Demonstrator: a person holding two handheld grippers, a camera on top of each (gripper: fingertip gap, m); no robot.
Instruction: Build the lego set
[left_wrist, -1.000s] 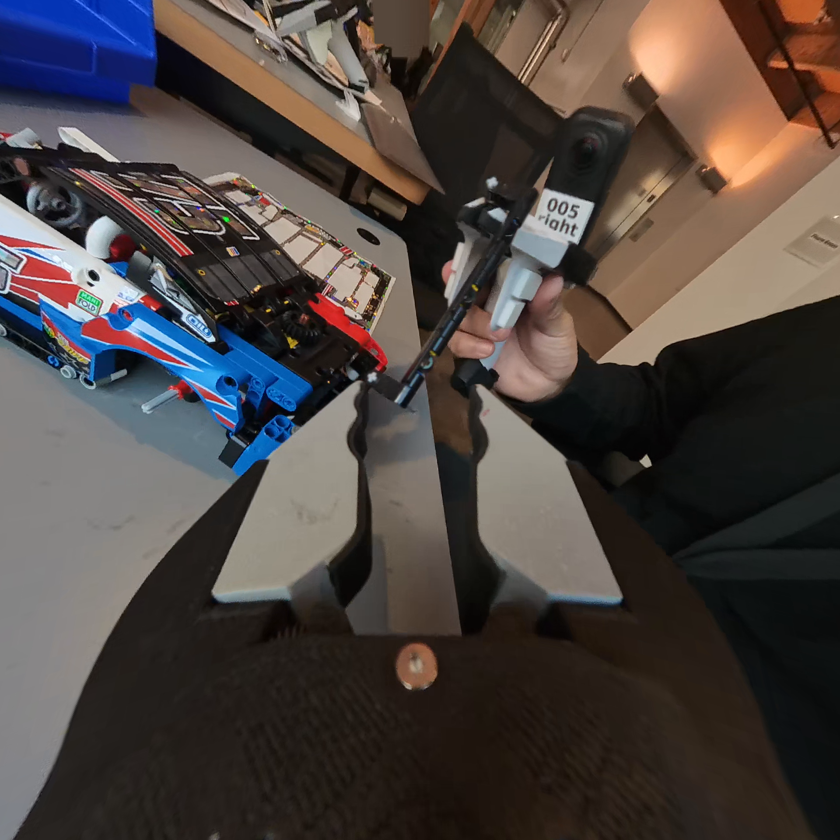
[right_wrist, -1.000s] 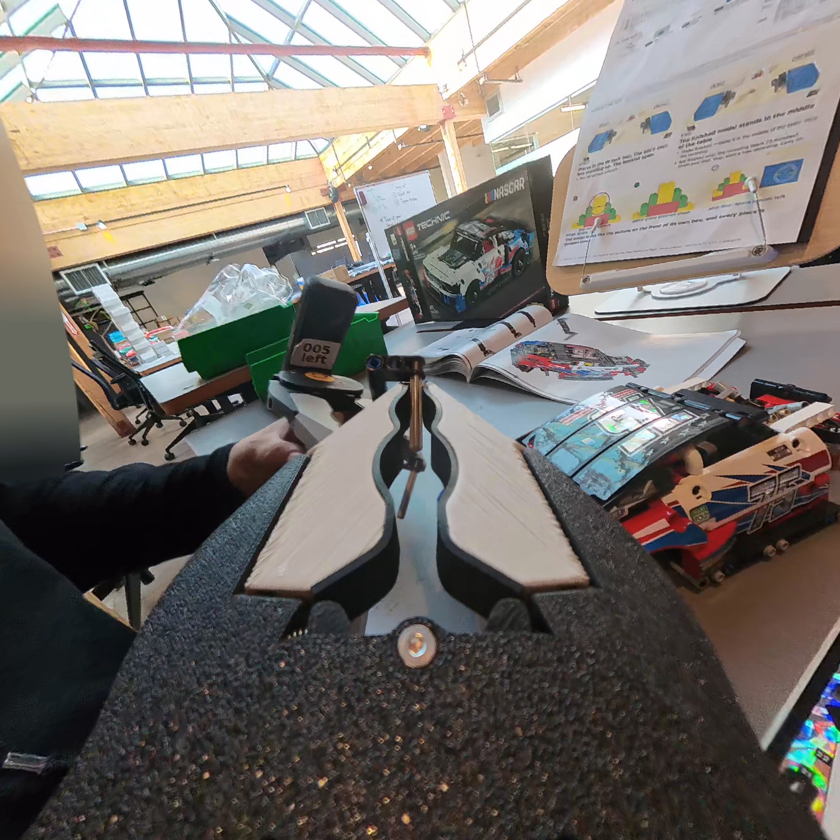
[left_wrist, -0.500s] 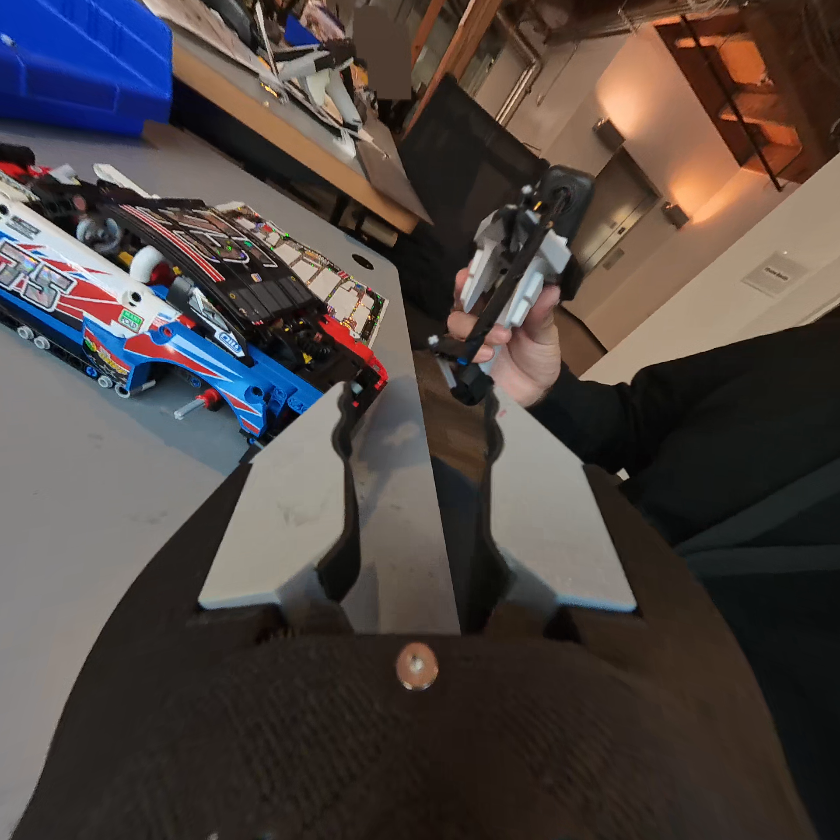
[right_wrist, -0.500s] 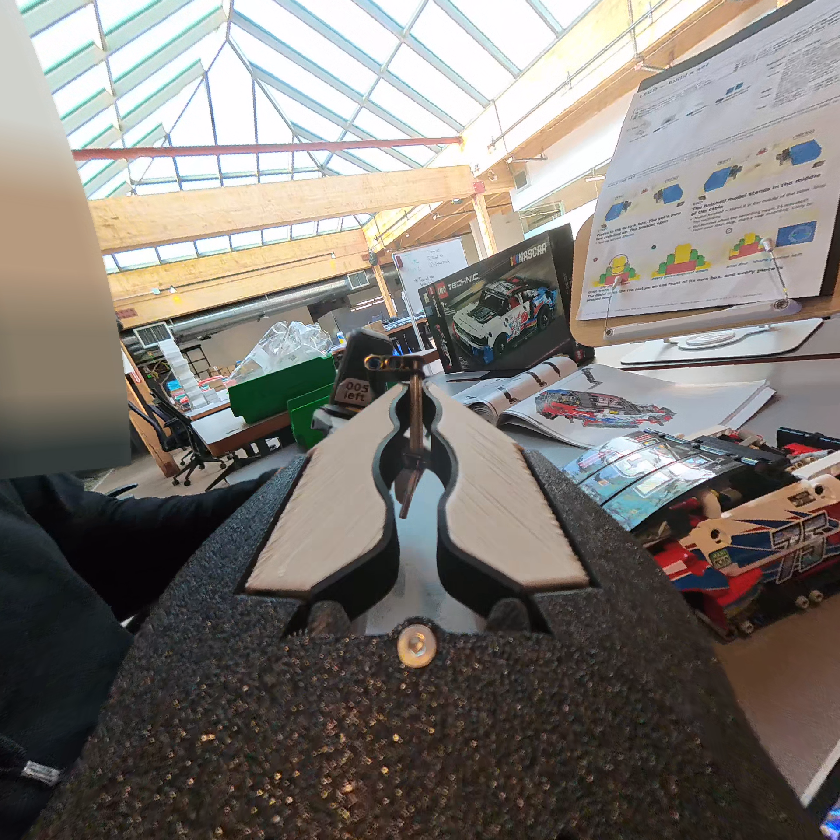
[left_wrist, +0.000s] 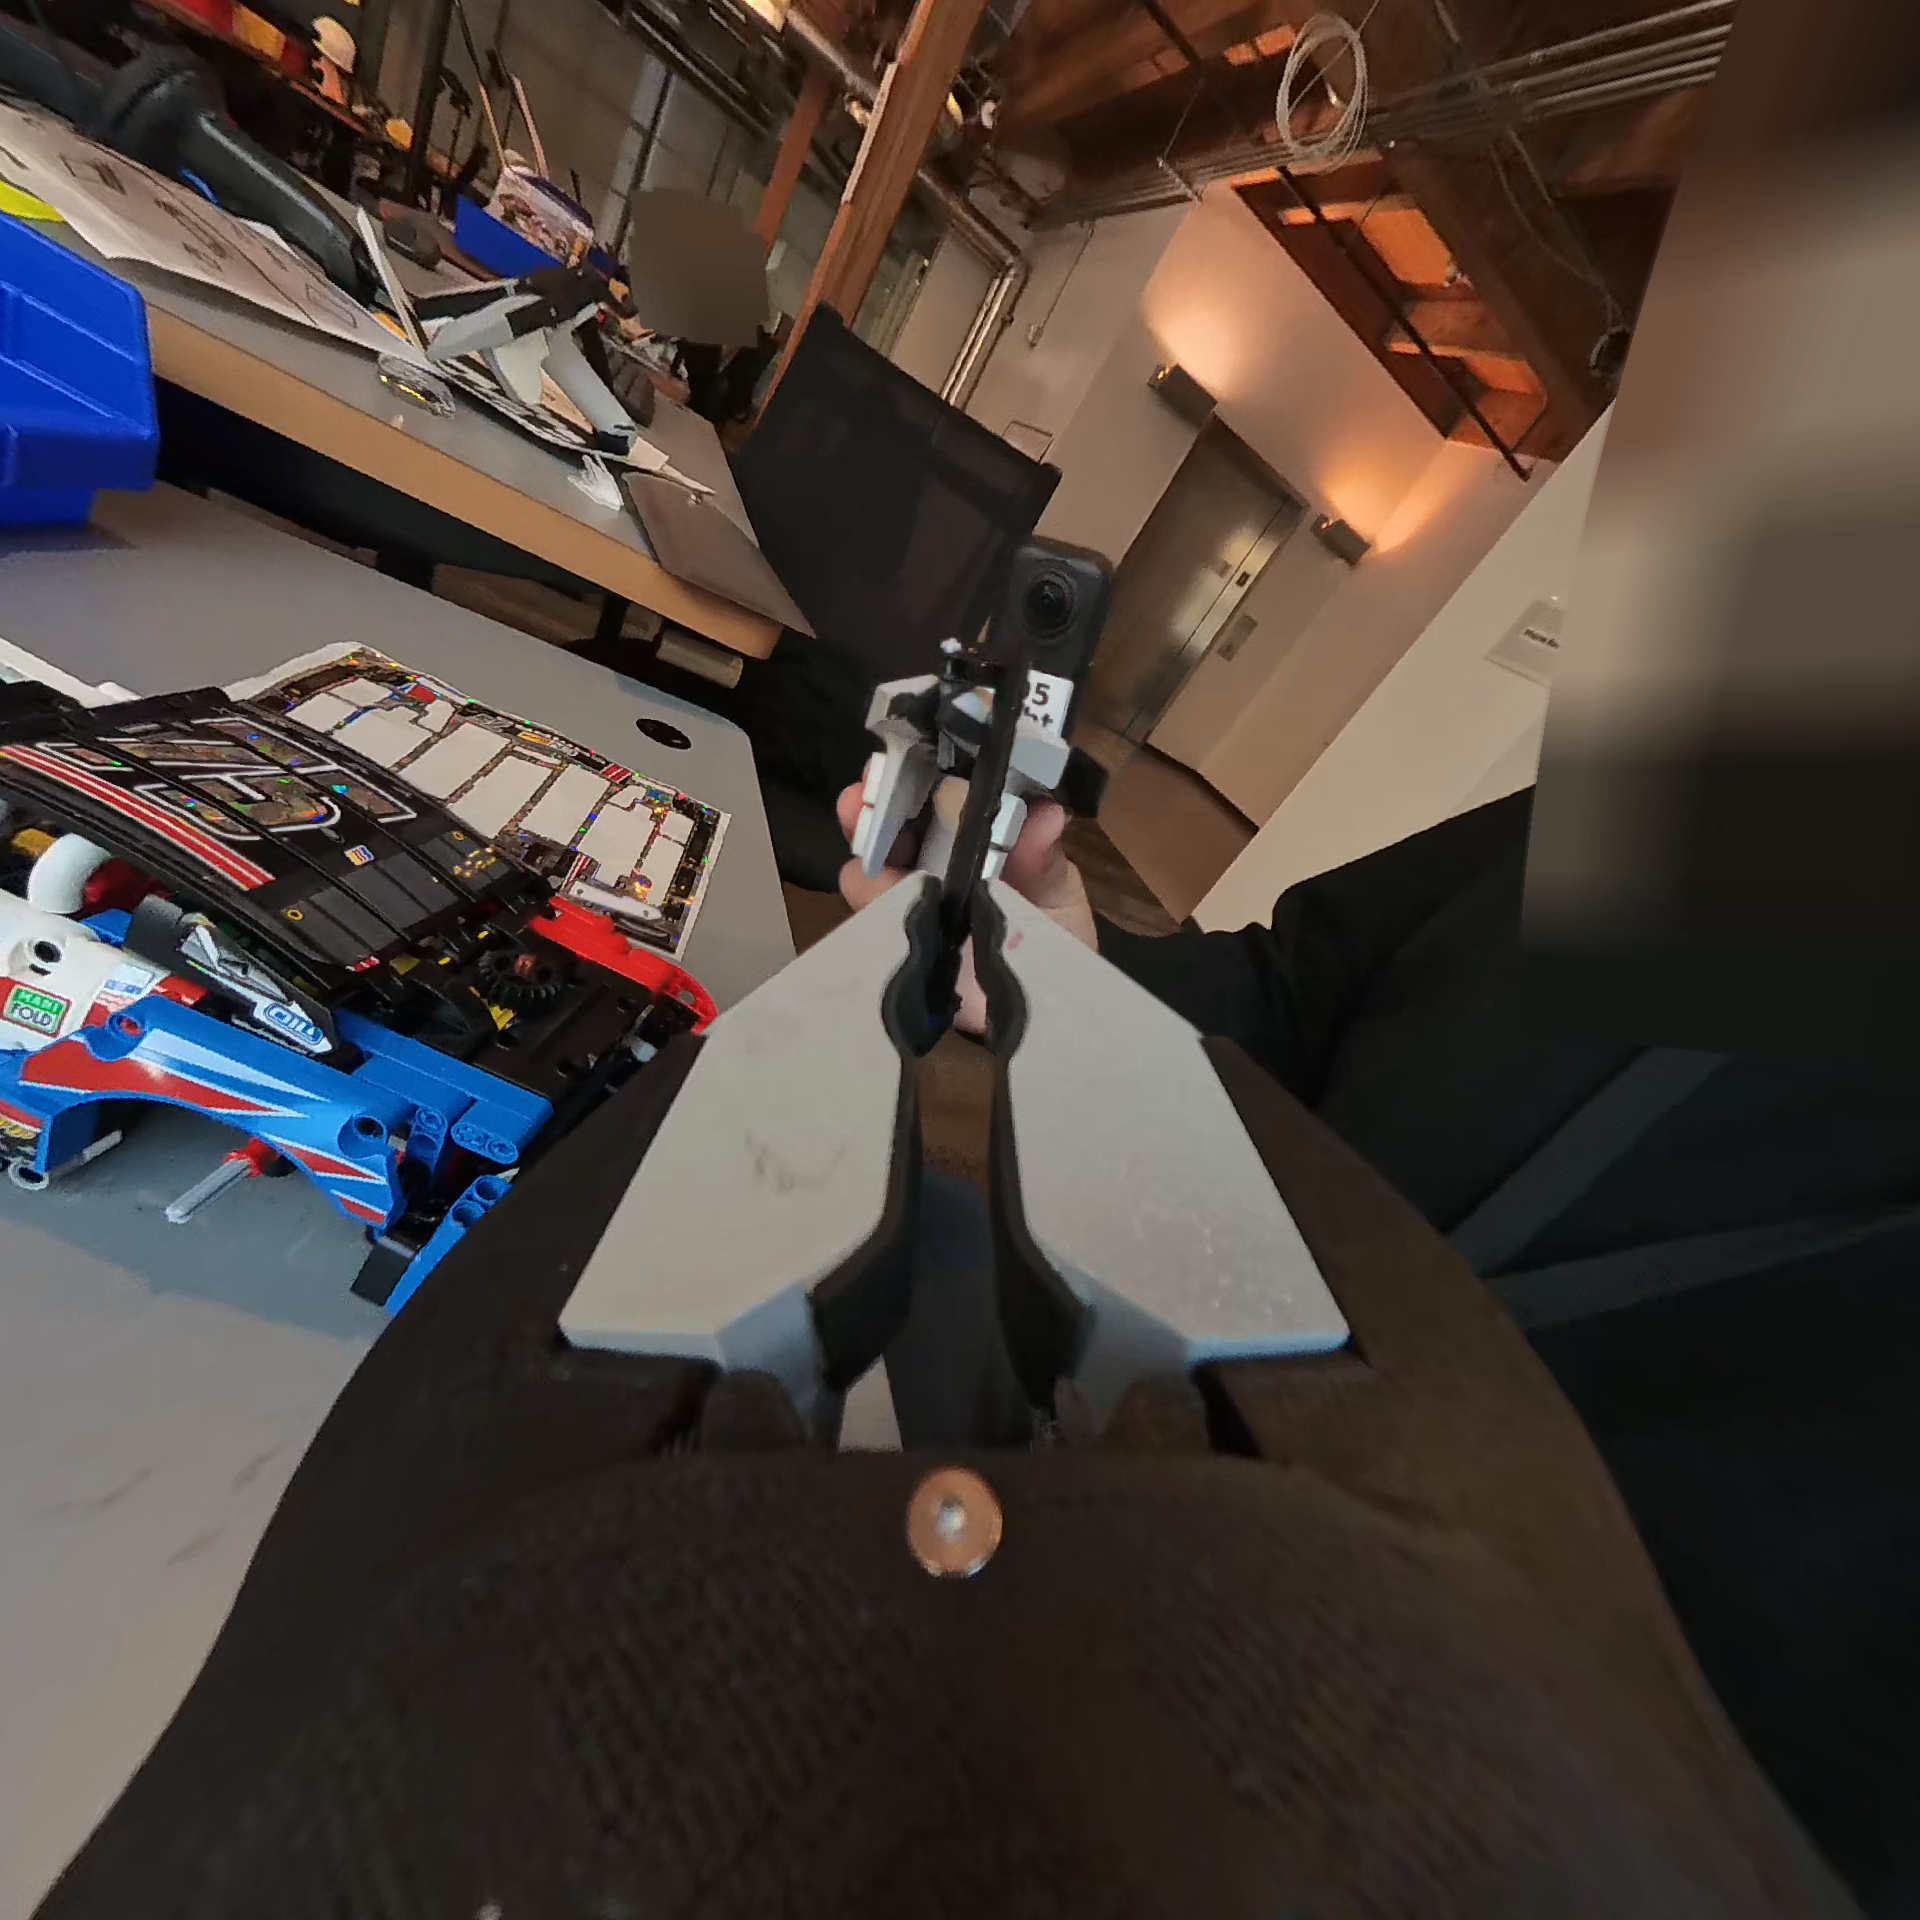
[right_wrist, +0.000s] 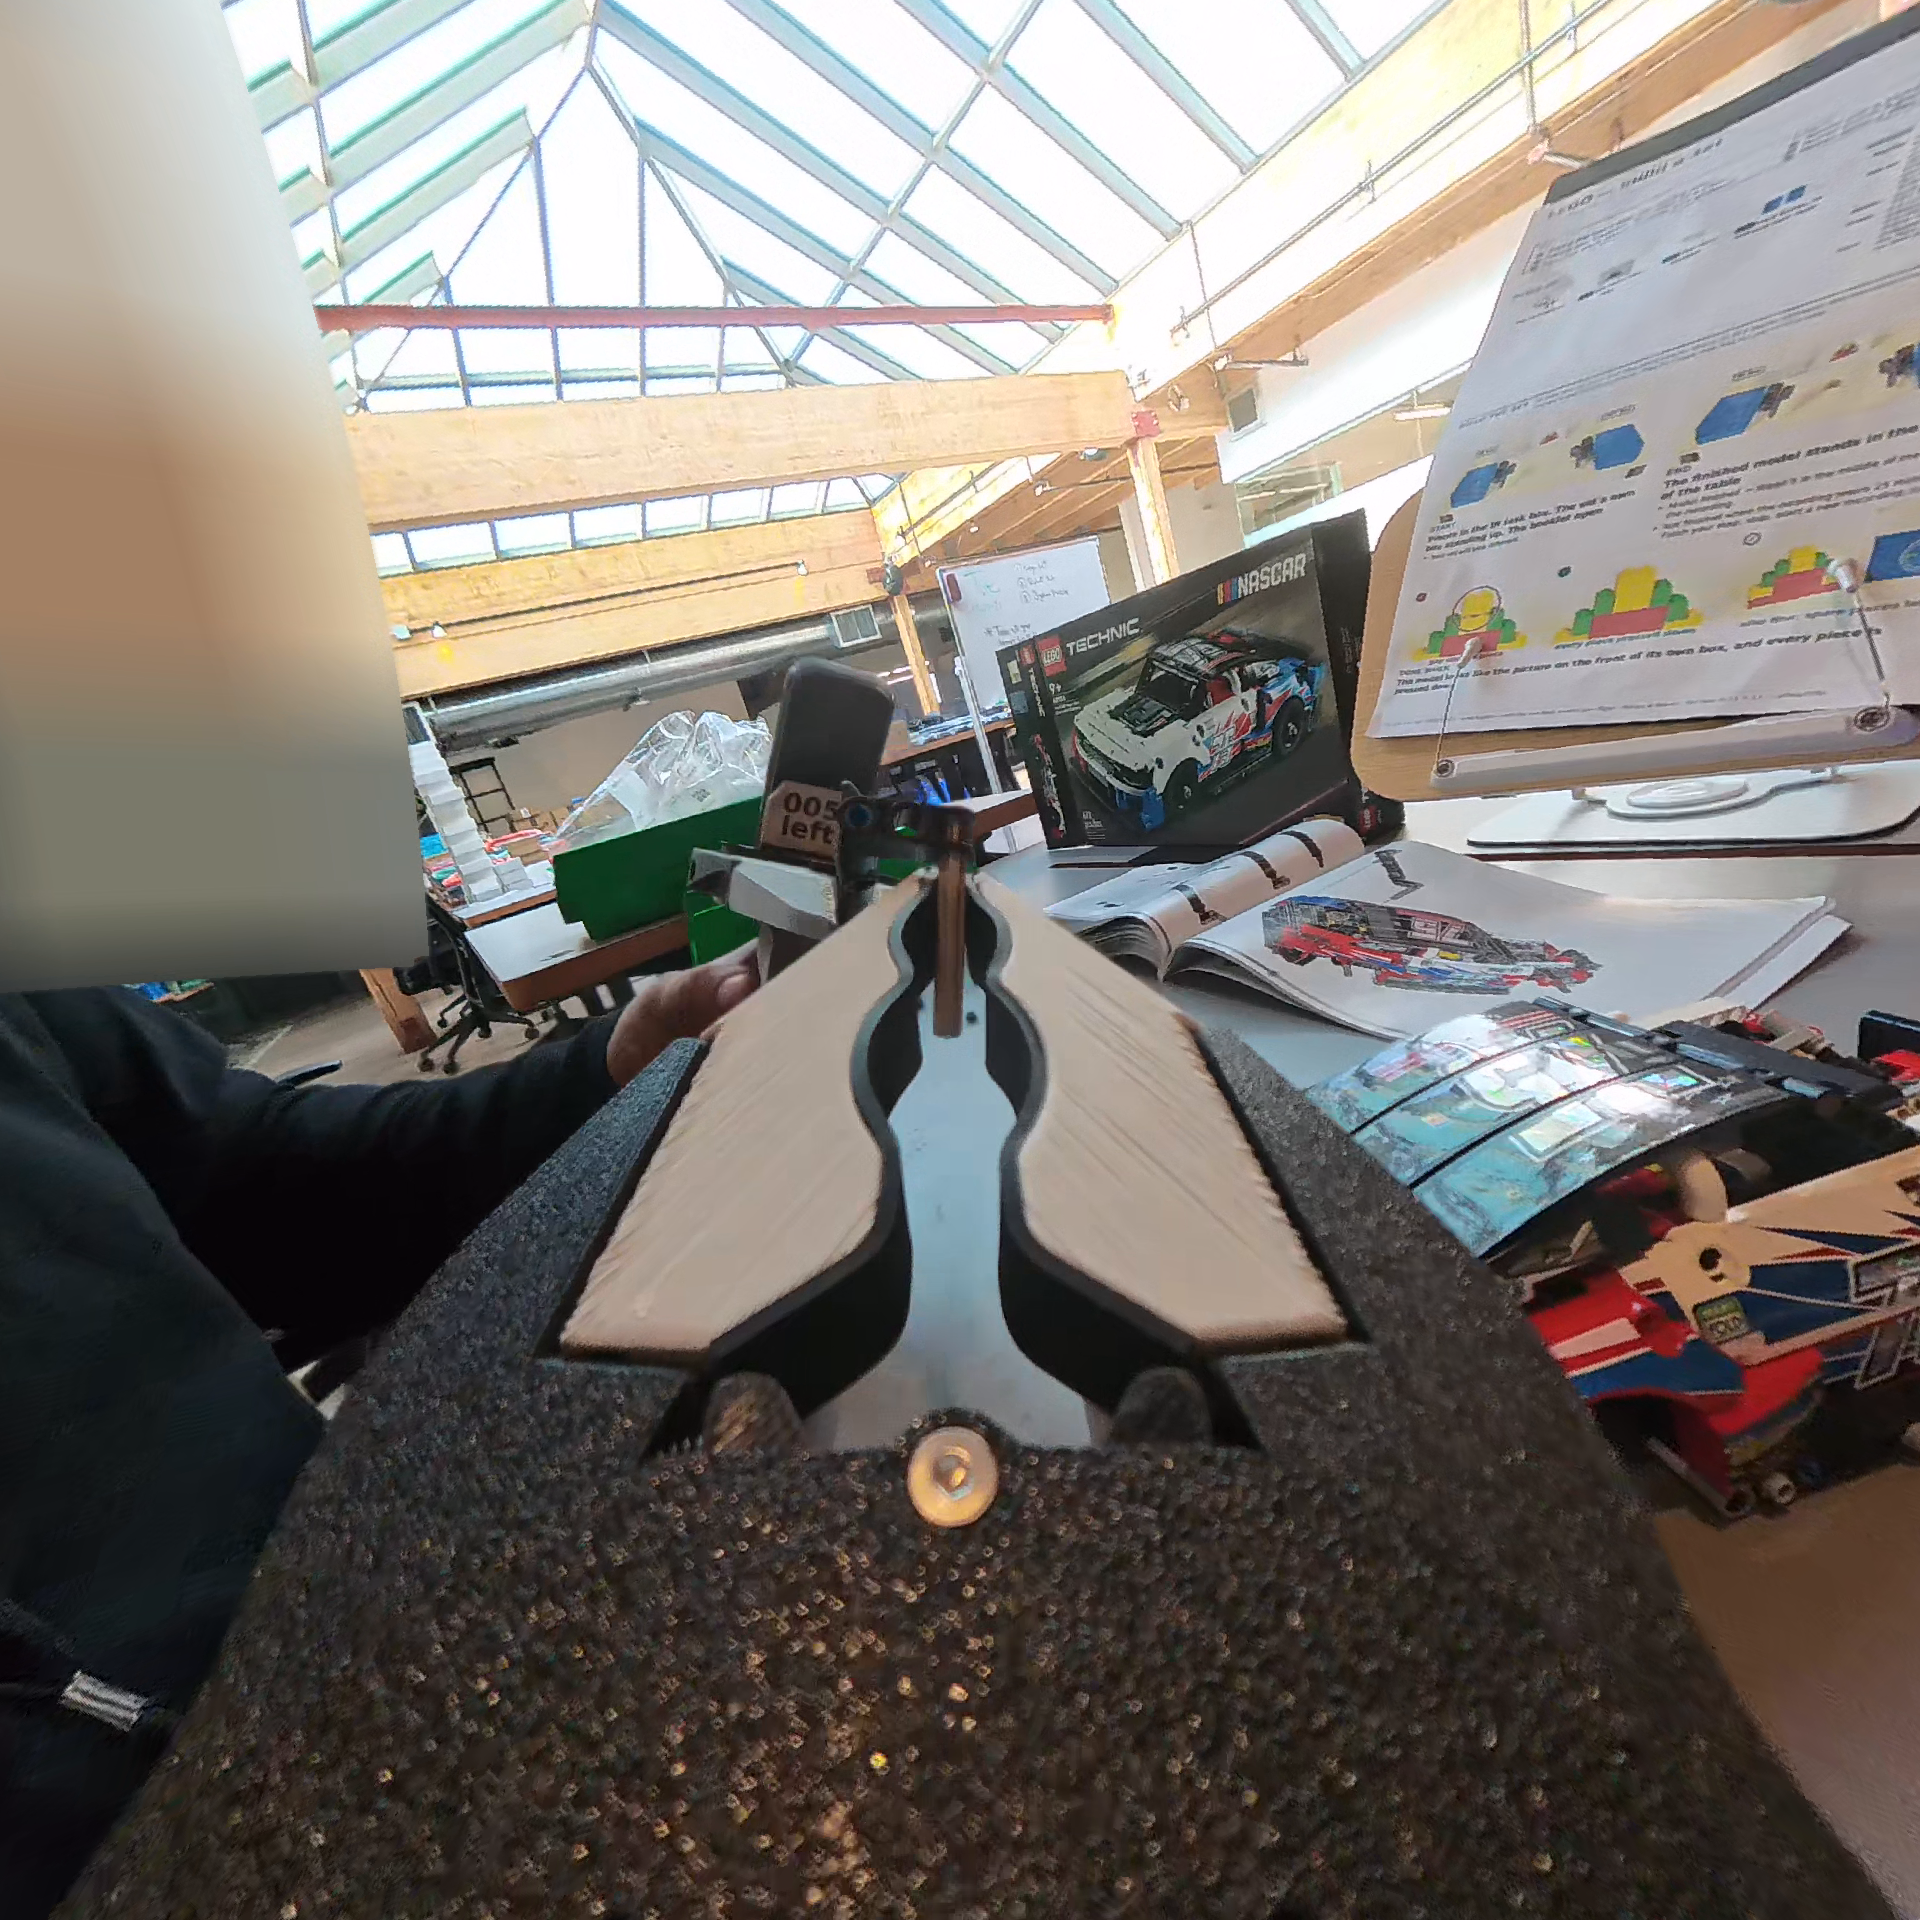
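A long thin black lego rod (left_wrist: 982, 790), with a small black connector and blue pin at one end (right_wrist: 902, 821), is held in the air between both grippers. My right gripper (right_wrist: 948, 883) is shut on the rod (right_wrist: 948, 966), which stands upright between its jaws. My left gripper (left_wrist: 954, 899) is closed on the rod's other end. Each gripper shows in the other's view, the right one (left_wrist: 966, 769) and the left one (right_wrist: 784, 883). The blue, white and red lego car (left_wrist: 260, 1039) lies on the grey table (left_wrist: 156, 1455), to the left of the left gripper and right of the right gripper (right_wrist: 1714, 1247).
A sticker sheet (left_wrist: 540, 790) lies behind the car. An open instruction booklet (right_wrist: 1403, 935), the set's box (right_wrist: 1184, 686) and a paper on a stand (right_wrist: 1662, 520) are at the back. A blue bin (left_wrist: 62, 395) and green bins (right_wrist: 644, 873) stand farther off. The table edge (left_wrist: 769, 935) is close. The grippers' ends are close to 6 cm from one another.
My left gripper has moved up to the rod and closed its jaws from wide open onto it. The right gripper has turned with the rod and stays shut on it.
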